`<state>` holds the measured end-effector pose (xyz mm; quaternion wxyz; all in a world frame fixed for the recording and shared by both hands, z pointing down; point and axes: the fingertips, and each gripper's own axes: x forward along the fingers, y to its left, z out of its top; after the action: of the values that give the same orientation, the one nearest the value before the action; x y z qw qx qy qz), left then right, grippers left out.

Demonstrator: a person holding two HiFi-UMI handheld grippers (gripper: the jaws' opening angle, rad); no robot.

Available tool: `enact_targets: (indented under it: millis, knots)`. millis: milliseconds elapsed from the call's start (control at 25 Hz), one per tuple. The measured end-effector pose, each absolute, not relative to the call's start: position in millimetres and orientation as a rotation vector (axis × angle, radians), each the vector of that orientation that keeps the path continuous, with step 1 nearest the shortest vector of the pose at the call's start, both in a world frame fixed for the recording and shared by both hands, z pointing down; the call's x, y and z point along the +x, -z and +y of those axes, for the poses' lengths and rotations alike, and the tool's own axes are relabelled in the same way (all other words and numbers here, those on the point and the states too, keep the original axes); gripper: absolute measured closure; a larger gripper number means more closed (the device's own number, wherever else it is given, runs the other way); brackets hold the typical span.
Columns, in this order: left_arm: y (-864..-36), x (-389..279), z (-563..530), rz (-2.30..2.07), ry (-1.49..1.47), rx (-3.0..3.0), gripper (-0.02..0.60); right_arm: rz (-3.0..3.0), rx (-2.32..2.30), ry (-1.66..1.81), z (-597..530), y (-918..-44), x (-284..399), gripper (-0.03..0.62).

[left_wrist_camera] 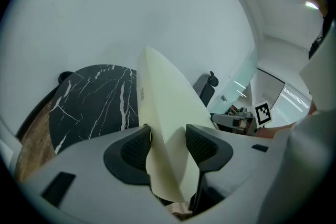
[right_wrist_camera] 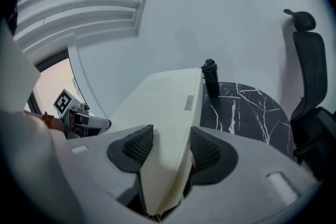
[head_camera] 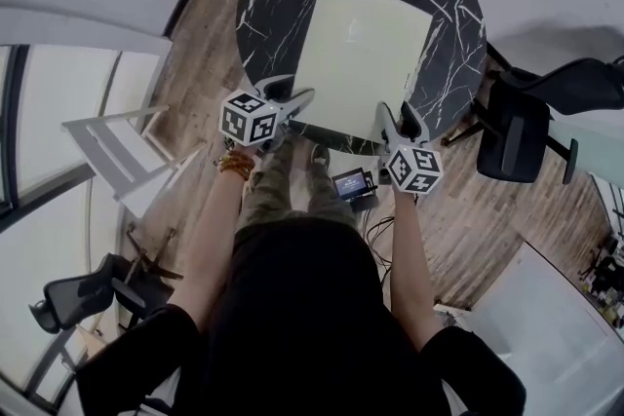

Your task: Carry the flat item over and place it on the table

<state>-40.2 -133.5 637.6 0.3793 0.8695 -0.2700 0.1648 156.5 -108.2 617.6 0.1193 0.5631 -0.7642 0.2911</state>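
Flat items: one pale cream panel, lying over the round black marble table; whether it rests on the top cannot be told.
Grippers: two, one in each of your hands.
Left gripper: clamped on the panel's near left corner, a pad on each face.
Right gripper: clamped on the near right corner the same way.
Your arms: both reach forward, side by side.
Bottle: one, black, upright on the table just beside the panel.
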Motion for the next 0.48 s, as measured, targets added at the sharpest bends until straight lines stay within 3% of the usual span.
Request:
enact_targets:
  millis: [480]
  knots:
    - [-655,-34,-143,-0.668,-0.43,2.187,0.37,-2.206,1.634,-0.889,-117,-634,162,0.378]
